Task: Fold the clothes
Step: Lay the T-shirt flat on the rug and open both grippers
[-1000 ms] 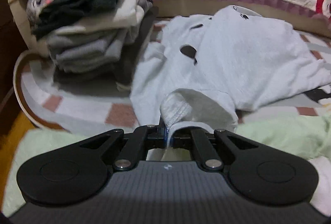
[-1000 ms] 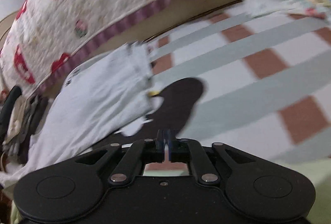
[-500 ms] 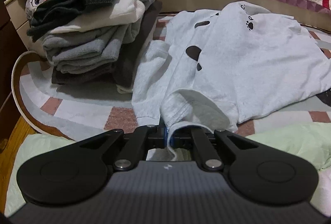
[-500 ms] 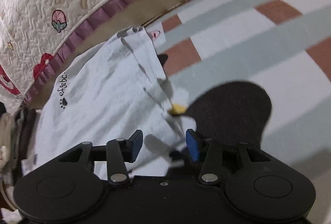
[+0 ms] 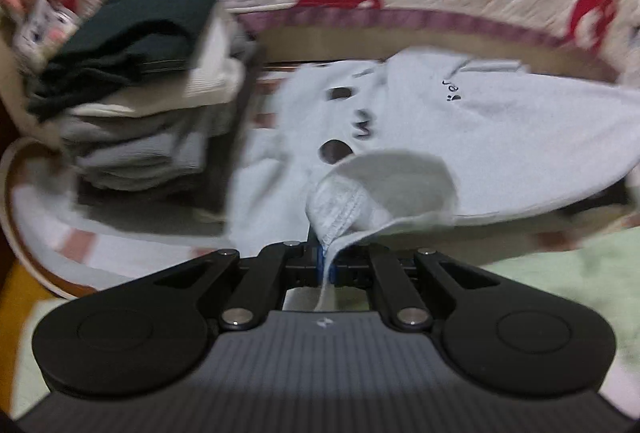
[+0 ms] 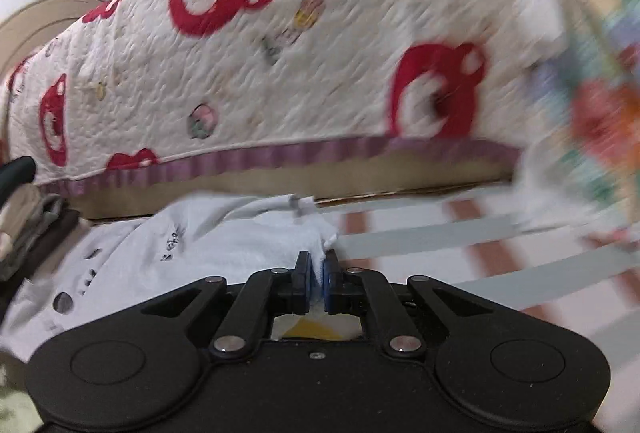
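Note:
A pale grey-white shirt (image 5: 460, 137) with dark paw prints and small black lettering lies spread on a striped mat. My left gripper (image 5: 326, 265) is shut on a rolled hem of the shirt and lifts it. In the right wrist view the same shirt (image 6: 208, 245) reaches up to my right gripper (image 6: 318, 279), which is shut on its right edge. Both views are blurred by motion.
A stack of folded clothes (image 5: 140, 105) stands at the left. A quilt with red bears (image 6: 280, 53) hangs over the bed edge behind. The checked mat (image 6: 500, 253) stretches to the right. A pale green cloth (image 5: 560, 265) lies near me.
My right gripper was open half a second ago and has closed on the shirt's right edge and tilted up. My left gripper, still shut on the hem, has lifted it.

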Motion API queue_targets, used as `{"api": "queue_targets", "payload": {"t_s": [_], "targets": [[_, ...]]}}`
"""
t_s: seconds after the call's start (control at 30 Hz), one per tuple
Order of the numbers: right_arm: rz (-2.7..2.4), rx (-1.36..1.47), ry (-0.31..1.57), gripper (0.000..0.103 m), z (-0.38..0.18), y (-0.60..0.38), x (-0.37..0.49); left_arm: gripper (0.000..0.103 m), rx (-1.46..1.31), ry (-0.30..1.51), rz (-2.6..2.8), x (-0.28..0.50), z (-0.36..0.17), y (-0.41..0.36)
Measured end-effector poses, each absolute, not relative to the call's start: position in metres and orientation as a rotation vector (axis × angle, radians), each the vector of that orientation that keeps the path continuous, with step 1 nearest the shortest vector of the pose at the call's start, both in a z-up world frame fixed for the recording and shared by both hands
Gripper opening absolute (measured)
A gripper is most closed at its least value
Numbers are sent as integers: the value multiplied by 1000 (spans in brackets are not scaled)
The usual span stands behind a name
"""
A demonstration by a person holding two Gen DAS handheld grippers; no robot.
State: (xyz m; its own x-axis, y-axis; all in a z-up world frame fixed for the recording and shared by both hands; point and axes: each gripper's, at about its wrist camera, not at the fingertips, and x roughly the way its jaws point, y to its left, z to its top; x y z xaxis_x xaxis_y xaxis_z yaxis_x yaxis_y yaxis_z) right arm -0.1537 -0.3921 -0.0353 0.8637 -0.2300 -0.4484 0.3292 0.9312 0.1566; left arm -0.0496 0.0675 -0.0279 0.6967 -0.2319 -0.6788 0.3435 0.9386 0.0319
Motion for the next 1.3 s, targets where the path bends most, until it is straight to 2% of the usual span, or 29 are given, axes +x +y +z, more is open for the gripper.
{"api": "queue_targets", "payload": {"t_s": [0.2, 0.27, 0.4, 0.53, 0.77, 1.0, 1.07, 1.2, 1.3], "targets": [[-428, 273, 663, 6, -80, -419, -199, 3, 268, 803, -339, -65, -69, 50], [-430, 276, 696, 6, -93, -420, -196, 3, 275, 833, -331, -62, -81, 49], [-413, 290, 706, 6, -101, -424, -183, 3, 298, 753, -297, -59, -76, 51], [-362, 292, 668, 6, -84, -425, -170, 3, 282, 692, -305, -63, -56, 54], [-298, 395, 596, 6, -43, -435, -196, 3, 308, 531, -297, -86, -16, 51], [-319, 137, 653, 6, -3, -404, -227, 3, 271, 507, -349, -128, 35, 69], [-334, 151, 695, 6, -12, -406, -238, 3, 287, 523, -362, -144, 34, 71], [-343, 203, 789, 6, -46, -411, -254, 3, 319, 675, -346, -150, -4, 71], [-335, 211, 792, 6, -60, -406, -258, 3, 355, 741, -356, -153, -25, 71]]}}
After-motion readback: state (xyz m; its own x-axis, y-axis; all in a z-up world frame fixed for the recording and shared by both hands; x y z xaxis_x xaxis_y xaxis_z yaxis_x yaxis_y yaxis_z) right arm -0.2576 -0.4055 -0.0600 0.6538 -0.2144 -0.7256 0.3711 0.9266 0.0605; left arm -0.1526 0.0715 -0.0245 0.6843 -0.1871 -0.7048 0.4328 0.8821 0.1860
